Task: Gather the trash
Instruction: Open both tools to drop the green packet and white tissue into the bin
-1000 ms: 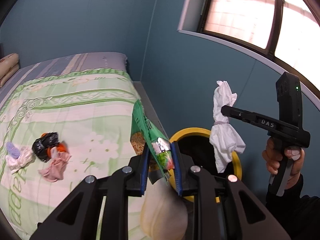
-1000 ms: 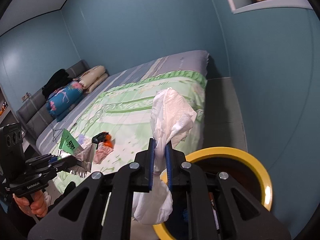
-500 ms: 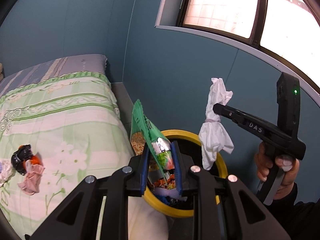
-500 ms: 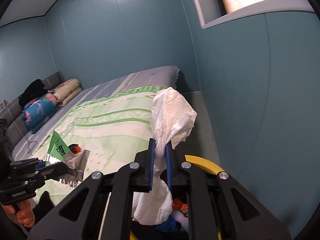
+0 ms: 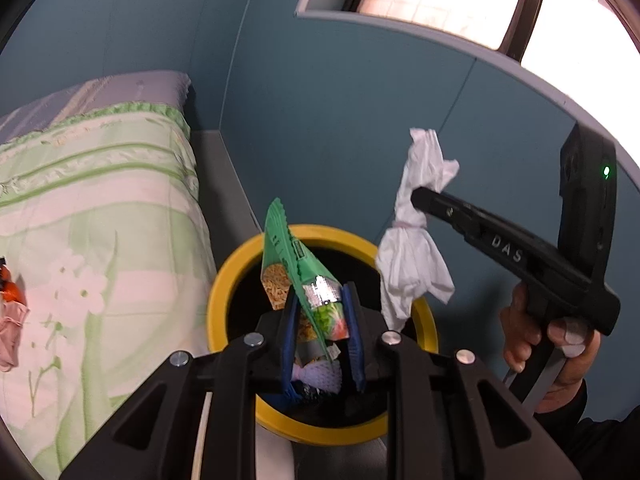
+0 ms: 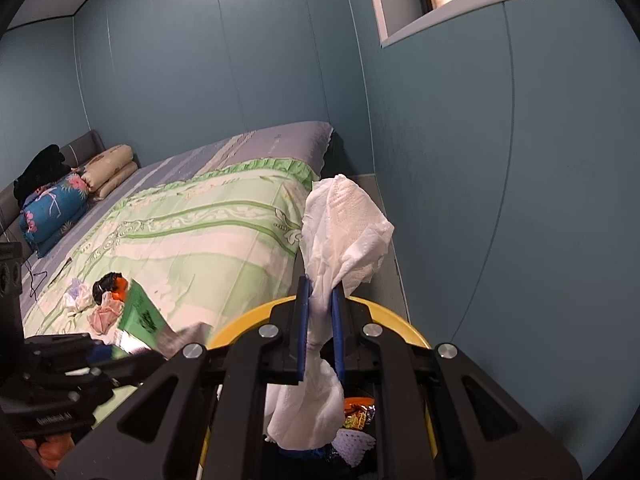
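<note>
Bin contents were mostly hidden: the black inside of the yellow-rimmed bin [image 5: 224,304] showed only scraps of wrapper and something white and netted, and the near rim was cut off by both grippers' black frames. The person's left hand was barely visible at the lower left of the right wrist view; the right hand [image 5: 552,344] showed only knuckles round its handle.

Two grippers were in view. The left gripper [image 5: 320,320] was clamped on one green snack wrapper [image 5: 296,264], held upright over the bin's mouth, its blue fingers [image 5: 289,344] pressing the foil end. The right gripper [image 6: 320,320] was pinched tight on one wad of white tissue [image 6: 344,224], whose lower half hung down inside the rim at the right side.

On the bed [image 6: 208,232], far left of the bin, three small items lay bunched together: one black-and-orange wad [image 6: 108,282], one pink cloth [image 6: 104,314], one pale crumple [image 6: 76,296].

The bin stood in the narrow strip between the mattress edge and the blue wall [image 5: 360,128], touching neither as far as could be seen; open floor ran only along the grey strip behind it.
</note>
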`<state>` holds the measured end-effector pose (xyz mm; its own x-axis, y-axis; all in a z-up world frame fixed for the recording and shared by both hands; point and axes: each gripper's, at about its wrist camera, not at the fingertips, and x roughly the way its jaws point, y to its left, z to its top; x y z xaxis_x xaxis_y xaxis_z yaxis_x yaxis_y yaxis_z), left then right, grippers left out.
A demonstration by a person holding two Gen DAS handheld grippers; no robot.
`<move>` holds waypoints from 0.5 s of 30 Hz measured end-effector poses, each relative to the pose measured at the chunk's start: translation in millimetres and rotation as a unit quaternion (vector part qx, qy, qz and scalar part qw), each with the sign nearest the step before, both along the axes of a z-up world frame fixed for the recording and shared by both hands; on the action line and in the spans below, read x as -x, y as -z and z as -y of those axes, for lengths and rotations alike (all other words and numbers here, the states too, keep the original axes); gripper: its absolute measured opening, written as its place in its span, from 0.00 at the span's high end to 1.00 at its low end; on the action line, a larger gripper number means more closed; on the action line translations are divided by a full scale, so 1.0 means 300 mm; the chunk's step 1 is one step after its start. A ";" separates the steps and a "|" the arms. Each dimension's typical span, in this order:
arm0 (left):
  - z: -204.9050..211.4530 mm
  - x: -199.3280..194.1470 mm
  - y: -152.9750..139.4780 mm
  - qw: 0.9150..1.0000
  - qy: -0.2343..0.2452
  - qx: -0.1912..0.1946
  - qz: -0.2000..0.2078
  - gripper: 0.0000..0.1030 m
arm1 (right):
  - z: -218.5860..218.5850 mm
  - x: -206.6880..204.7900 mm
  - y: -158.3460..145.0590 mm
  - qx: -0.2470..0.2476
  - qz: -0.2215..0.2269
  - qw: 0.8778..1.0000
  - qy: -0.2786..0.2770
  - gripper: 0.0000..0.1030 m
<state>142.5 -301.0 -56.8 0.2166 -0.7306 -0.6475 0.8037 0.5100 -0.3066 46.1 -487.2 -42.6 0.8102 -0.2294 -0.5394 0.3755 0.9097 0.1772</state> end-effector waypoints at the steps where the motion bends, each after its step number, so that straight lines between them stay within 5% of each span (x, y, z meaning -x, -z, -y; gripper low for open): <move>1: 0.005 0.001 0.010 1.000 0.001 -0.003 -0.004 0.80 | -0.003 -0.003 0.003 -0.001 -0.003 1.000 0.000 0.91; 10: 0.029 0.019 0.039 1.000 0.013 -0.018 -0.008 0.80 | 0.006 -0.021 0.037 -0.019 -0.021 1.000 -0.002 0.90; 15: 0.031 0.018 0.045 1.000 0.012 -0.019 -0.005 0.69 | 0.029 -0.017 0.048 -0.030 -0.022 0.999 0.014 0.88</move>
